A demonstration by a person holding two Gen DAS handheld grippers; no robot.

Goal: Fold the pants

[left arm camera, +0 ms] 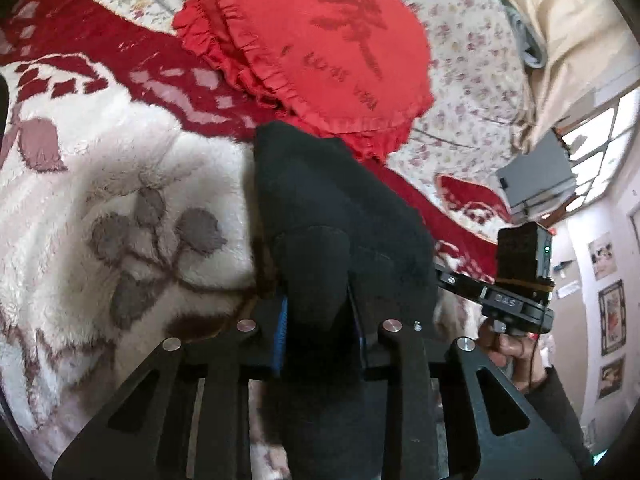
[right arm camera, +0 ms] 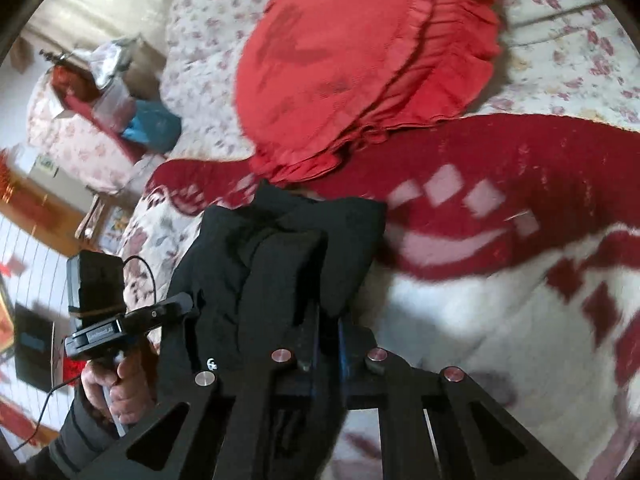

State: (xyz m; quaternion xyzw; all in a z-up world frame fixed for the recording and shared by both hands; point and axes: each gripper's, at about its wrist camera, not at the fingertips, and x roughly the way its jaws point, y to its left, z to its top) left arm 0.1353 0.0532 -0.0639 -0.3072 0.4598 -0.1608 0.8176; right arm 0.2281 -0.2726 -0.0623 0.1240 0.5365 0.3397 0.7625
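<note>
The black pants (left arm camera: 336, 216) hang bunched in the air above the bed, held between both grippers. My left gripper (left arm camera: 320, 280) is shut on the pants; the cloth covers its fingertips. My right gripper (right arm camera: 316, 280) is also shut on the pants (right arm camera: 288, 248), with cloth draped over its fingers. The right gripper's body and the hand holding it show at the right of the left wrist view (left arm camera: 516, 292). The left gripper's body and hand show at the left of the right wrist view (right arm camera: 104, 320).
A red ruffled pillow (left arm camera: 316, 48) lies just beyond the pants, also seen in the right wrist view (right arm camera: 360, 60). Below is a fluffy red and white blanket (left arm camera: 120, 184) on a floral sheet (left arm camera: 472, 60). Clutter on a floral seat (right arm camera: 100, 92) stands beside the bed.
</note>
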